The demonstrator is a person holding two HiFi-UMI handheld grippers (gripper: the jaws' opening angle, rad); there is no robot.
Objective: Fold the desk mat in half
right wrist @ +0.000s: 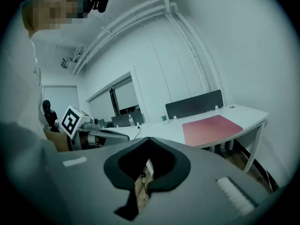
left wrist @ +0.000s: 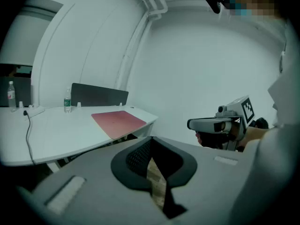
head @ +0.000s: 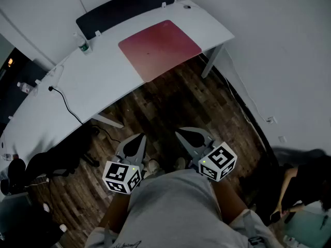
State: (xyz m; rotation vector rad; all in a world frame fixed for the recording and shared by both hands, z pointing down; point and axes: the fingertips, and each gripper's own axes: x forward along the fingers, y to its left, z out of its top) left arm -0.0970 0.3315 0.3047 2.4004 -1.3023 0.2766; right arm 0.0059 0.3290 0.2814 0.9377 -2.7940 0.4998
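Note:
The red desk mat [head: 159, 48] lies flat and unfolded on the right part of the white desk [head: 103, 81]. It also shows in the left gripper view, desk mat [left wrist: 118, 122], and in the right gripper view, desk mat [right wrist: 211, 128]. Both grippers hang close to my body over the wooden floor, well short of the desk. My left gripper [head: 136, 142] is shut with nothing in it. My right gripper [head: 188, 137] is likewise shut and empty. Each gripper appears in the other's view: right gripper [left wrist: 199, 124], left gripper [right wrist: 117, 136].
A dark partition panel [head: 126, 6] stands along the desk's far edge, with a water bottle [head: 84, 47] near it. A black cable [head: 64, 103] trails over the desk. A desk leg [head: 212, 61] stands below the mat; a black chair [head: 49, 161] sits at left.

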